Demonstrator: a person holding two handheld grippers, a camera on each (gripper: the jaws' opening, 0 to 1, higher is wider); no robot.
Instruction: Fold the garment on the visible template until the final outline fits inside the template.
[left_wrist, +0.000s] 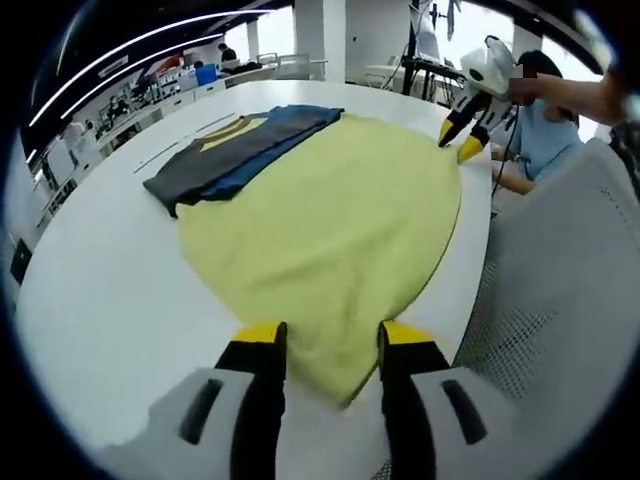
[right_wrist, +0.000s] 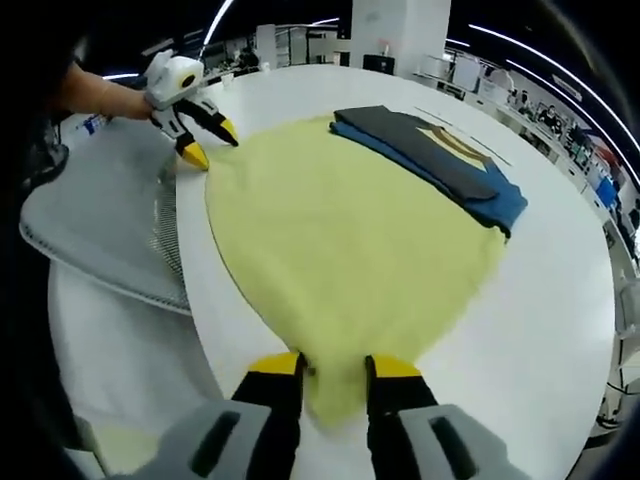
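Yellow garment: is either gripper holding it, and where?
Both seem to. The left gripper and right gripper each straddle an edge of the yellow garment, at opposite ends; whether the fingers have closed on it cannot be told.

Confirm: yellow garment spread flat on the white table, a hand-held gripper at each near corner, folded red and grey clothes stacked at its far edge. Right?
Not quite: the folded clothes at the far edge are blue and dark grey, not red, as the right gripper view shows. The rest holds: the yellow garment lies spread on the white table, with the left hand-held gripper and right hand-held gripper at its corners.
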